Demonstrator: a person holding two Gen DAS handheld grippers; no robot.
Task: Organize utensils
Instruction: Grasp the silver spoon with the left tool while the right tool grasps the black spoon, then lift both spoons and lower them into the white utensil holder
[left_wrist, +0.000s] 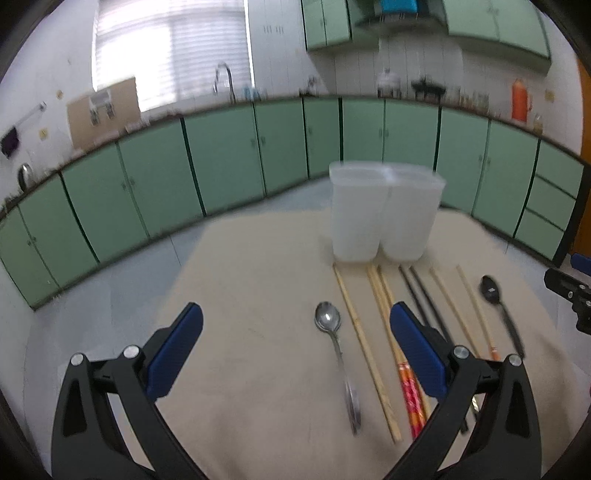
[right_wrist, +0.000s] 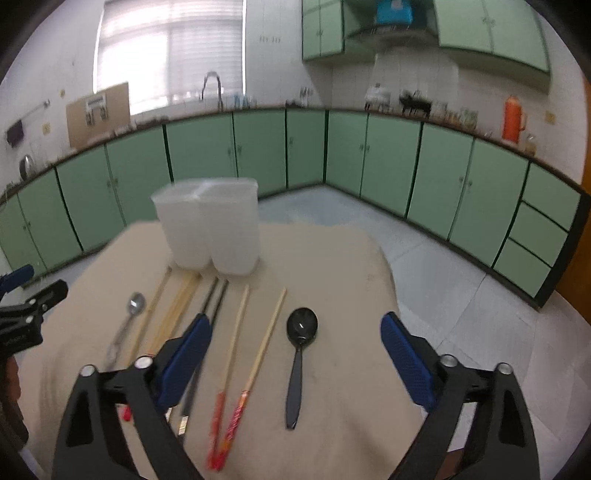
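Left wrist view shows your left gripper (left_wrist: 295, 332) hanging over the beige cloth (left_wrist: 240, 295) with its blue pads spread wide and nothing between them but bare cloth and the utensils lying below. The metal spoon (left_wrist: 328, 319) lies under that gap, bowl toward the far end. Just to its right you have a row of bamboo chopsticks (left_wrist: 354, 325), then a pair of black chopsticks (left_wrist: 417, 291), more light chopsticks (left_wrist: 448, 299), and the black spoon (left_wrist: 491, 290) at the far right end. The translucent two-compartment holder (left_wrist: 384, 214) stands upright at the far ends of the chopsticks; whether it touches their tips is lost in the blur. Part of your right gripper shows at the right edge of this view.

From the right wrist view, your right gripper (right_wrist: 295, 332) also stands wide apart and grips nothing; the black spoon (right_wrist: 303, 325) lies on the cloth under the gap, handle toward you. Two red-ended chopsticks (right_wrist: 236, 332) lie just left of it, the black pair (right_wrist: 210, 299) partly under the left pad (right_wrist: 186, 363). The metal spoon (right_wrist: 136, 303) sits at the far left of the row, and the holder (right_wrist: 210, 225) stands beyond.
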